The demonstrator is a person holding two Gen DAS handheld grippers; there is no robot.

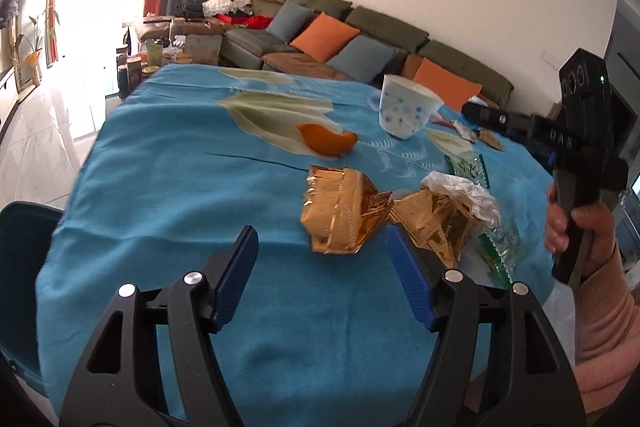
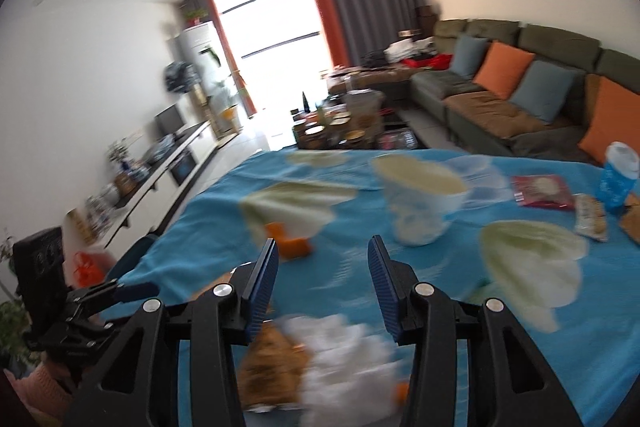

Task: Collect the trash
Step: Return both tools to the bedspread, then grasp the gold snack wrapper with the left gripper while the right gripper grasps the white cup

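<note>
Left claw (image 1: 320, 251) spread, empty | right claw (image 2: 322, 259) parted, empty | gold wrapper (image 1: 340, 213) lies on counter (image 1: 160, 187) just ahead | straddle its crumpled bulk before closing, avoiding cloth.

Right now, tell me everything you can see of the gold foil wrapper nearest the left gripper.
The gold foil wrapper is a crumpled, shiny, metallic-looking packet, torn open and puffed up, lying loose on the blue tablecloth. Its right edge meets a second gold wrapper, which has white crumpled paper on top. The orange peel lies apart, farther back. The left gripper has open jaws just short of it, not touching.
</note>
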